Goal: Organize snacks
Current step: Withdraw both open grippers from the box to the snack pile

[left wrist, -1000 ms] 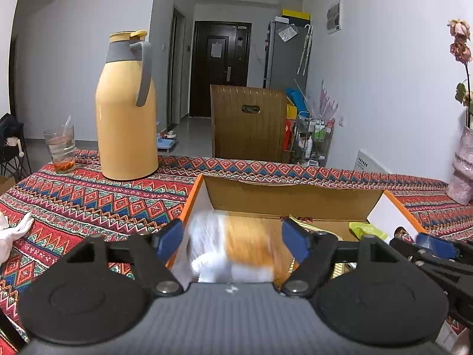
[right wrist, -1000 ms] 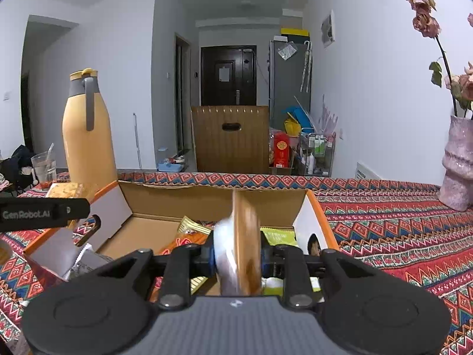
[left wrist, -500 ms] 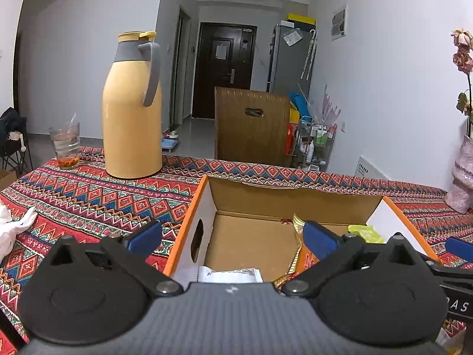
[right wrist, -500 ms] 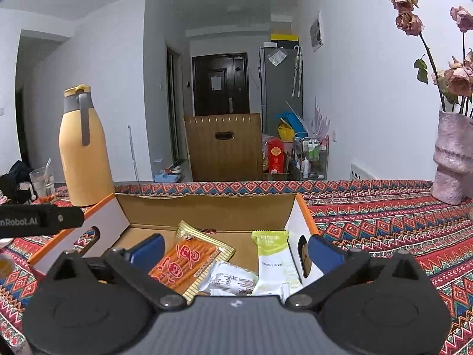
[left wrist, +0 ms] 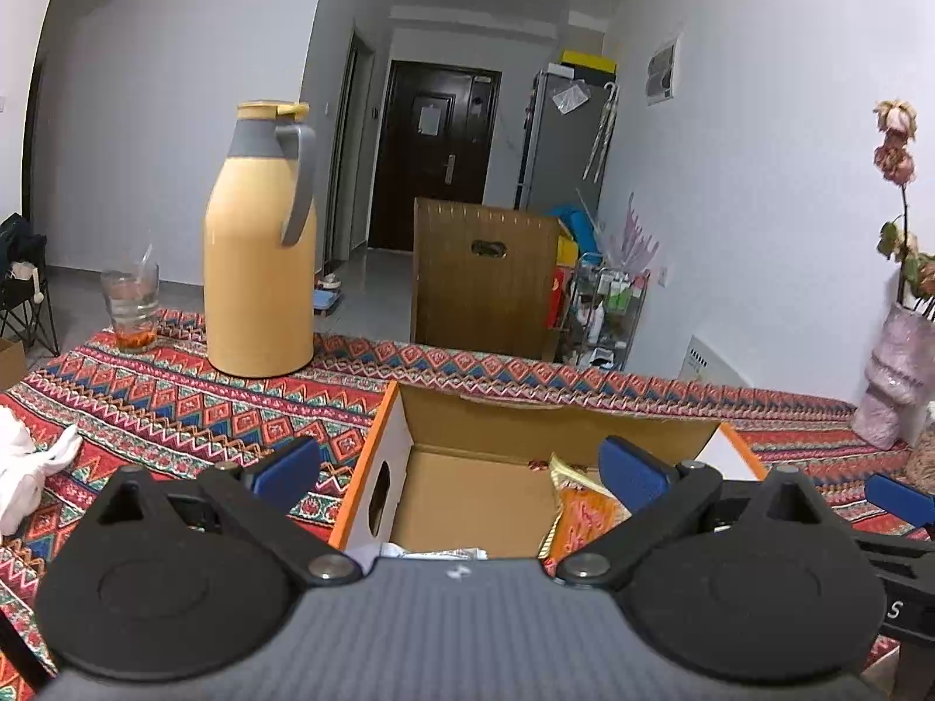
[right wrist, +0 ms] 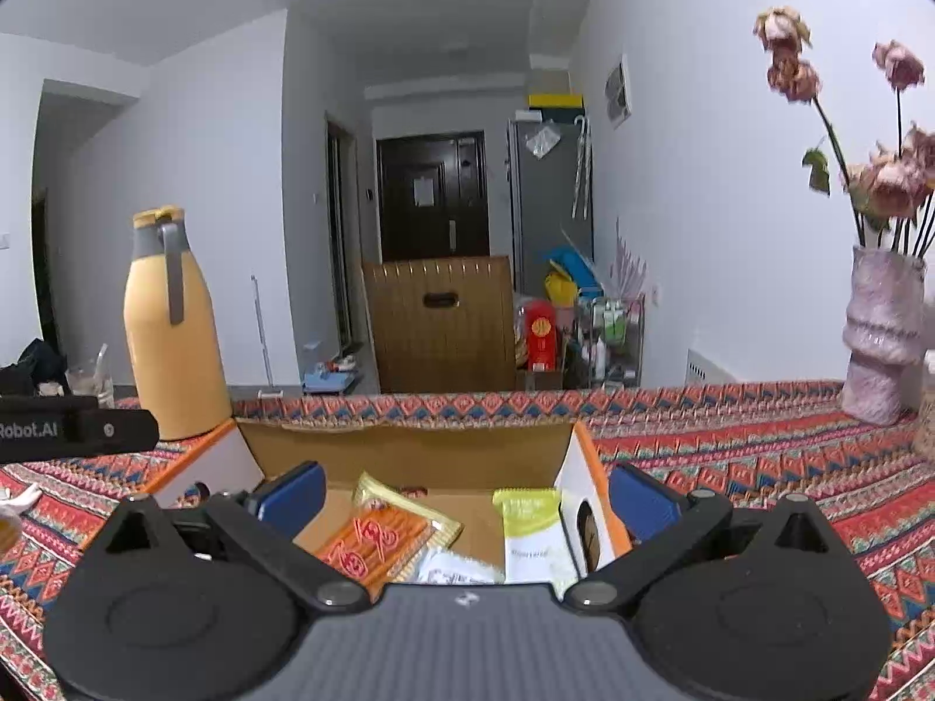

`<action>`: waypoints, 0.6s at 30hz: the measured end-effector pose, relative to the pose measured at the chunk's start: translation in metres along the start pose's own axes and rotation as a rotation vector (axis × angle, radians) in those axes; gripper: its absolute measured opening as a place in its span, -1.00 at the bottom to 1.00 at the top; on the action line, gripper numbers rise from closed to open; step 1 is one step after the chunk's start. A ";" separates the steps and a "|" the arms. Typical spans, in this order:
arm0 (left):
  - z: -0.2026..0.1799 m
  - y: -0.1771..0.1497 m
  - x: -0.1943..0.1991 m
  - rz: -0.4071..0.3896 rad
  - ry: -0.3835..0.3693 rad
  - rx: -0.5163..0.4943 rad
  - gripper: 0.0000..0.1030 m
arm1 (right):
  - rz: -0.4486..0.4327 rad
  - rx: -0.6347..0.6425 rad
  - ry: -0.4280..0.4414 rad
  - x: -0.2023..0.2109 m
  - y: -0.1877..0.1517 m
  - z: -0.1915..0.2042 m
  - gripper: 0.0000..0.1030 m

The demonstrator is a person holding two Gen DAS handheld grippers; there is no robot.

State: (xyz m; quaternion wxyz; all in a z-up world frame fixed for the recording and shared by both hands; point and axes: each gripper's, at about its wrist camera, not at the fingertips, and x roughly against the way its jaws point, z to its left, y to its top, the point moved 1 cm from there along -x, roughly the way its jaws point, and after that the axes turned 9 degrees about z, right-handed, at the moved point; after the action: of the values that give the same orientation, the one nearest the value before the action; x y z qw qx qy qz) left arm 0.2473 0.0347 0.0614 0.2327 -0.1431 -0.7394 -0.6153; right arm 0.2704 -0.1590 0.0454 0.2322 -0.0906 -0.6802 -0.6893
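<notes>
Currently, the left gripper (left wrist: 459,467) and right gripper (right wrist: 467,493) are both spread wide and hold nothing. Beyond them, the cardboard box (right wrist: 409,438) on the counter (right wrist: 730,438) contains an orange sausage packet (right wrist: 374,543), a white packet (right wrist: 456,569) and a green-white packet (right wrist: 534,537). Farther back stands a yellow thermos jug (left wrist: 260,257).

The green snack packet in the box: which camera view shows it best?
The right wrist view. There the green snack packet lies in plain sight inside the cardboard box, against its right wall. In the left wrist view, the left gripper hides that corner, so the packet is not visible.
</notes>
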 end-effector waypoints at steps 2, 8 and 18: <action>0.002 0.001 0.008 -0.003 -0.007 0.001 1.00 | -0.011 0.005 0.000 0.010 0.004 0.002 1.00; 0.008 -0.006 0.030 0.002 -0.016 -0.014 1.00 | -0.013 0.035 0.008 0.040 0.000 0.007 1.00; 0.025 -0.035 0.064 0.021 -0.023 -0.032 1.00 | -0.010 0.073 0.023 0.089 -0.026 0.013 1.00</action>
State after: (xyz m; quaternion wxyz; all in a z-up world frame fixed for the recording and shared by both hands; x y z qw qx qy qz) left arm 0.1716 0.0472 0.0614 0.2284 -0.1615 -0.7307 -0.6228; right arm 0.1786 -0.1650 0.0616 0.2397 -0.0707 -0.7028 -0.6661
